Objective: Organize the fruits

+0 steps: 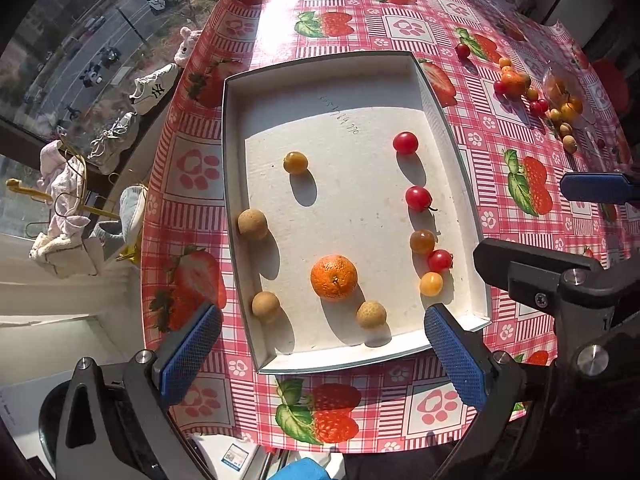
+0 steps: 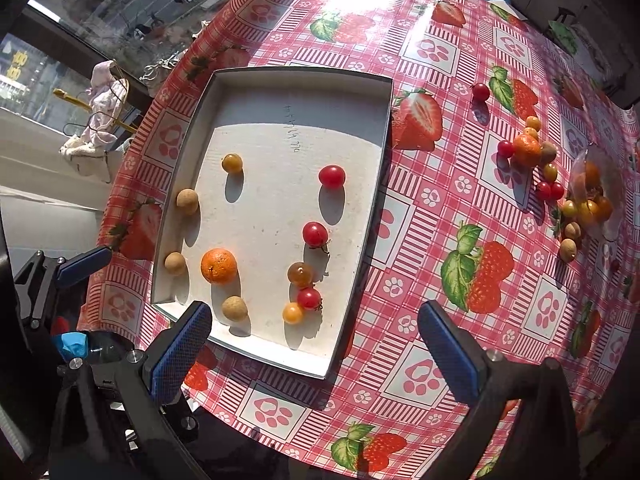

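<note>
Reaching with both grippers' (image 1: 322, 344) (image 2: 316, 348) jaws spread and empty, a careless nudge could roll the round fruit (image 2: 526, 150) off the table (image 2: 440, 240).

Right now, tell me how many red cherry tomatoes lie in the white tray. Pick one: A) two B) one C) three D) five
C: three red tomatoes sit along the right side of the tray, among yellow ones, while other red ones lie out on the tablecloth.
</note>
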`<state>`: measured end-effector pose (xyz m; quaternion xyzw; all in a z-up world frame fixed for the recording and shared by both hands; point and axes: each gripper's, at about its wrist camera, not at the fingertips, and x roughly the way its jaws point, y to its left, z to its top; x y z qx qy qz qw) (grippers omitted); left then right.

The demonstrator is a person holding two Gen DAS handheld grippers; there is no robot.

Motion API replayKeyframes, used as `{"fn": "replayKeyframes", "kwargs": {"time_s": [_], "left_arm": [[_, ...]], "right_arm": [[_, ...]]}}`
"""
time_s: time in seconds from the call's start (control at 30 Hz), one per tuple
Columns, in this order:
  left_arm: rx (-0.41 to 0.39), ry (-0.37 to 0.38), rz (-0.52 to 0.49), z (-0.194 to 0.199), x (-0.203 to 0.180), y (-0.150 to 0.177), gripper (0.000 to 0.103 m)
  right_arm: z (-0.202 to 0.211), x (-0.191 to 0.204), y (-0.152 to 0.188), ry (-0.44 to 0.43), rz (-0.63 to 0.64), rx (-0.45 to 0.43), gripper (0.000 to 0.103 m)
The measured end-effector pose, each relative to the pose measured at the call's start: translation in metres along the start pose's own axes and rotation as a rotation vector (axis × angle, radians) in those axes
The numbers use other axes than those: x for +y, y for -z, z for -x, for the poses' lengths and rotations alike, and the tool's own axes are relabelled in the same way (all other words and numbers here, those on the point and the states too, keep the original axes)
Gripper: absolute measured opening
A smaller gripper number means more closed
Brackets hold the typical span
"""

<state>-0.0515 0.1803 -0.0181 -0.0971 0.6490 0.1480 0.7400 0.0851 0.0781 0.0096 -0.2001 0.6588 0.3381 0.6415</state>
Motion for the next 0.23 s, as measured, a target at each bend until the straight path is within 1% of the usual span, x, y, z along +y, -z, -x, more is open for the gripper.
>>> {"fn": "replayKeyframes", "kwargs": {"time_s": [0.1, 0.23], "left_arm": [[-0.012, -0.01, 0.0, 0.0016, 0.0012, 0.0001, 0.102], [-0.004, -0.012, -0.003, 0.0023, 0.0017, -0.0007, 0.102]], "right_arm": [[-0.0009, 0.002, -0.0003, -0.005, 0.003, 0.001, 0.103], [-0.0008, 0.0014, -0.0008, -0.012, 0.001, -0.003, 0.103]]}}
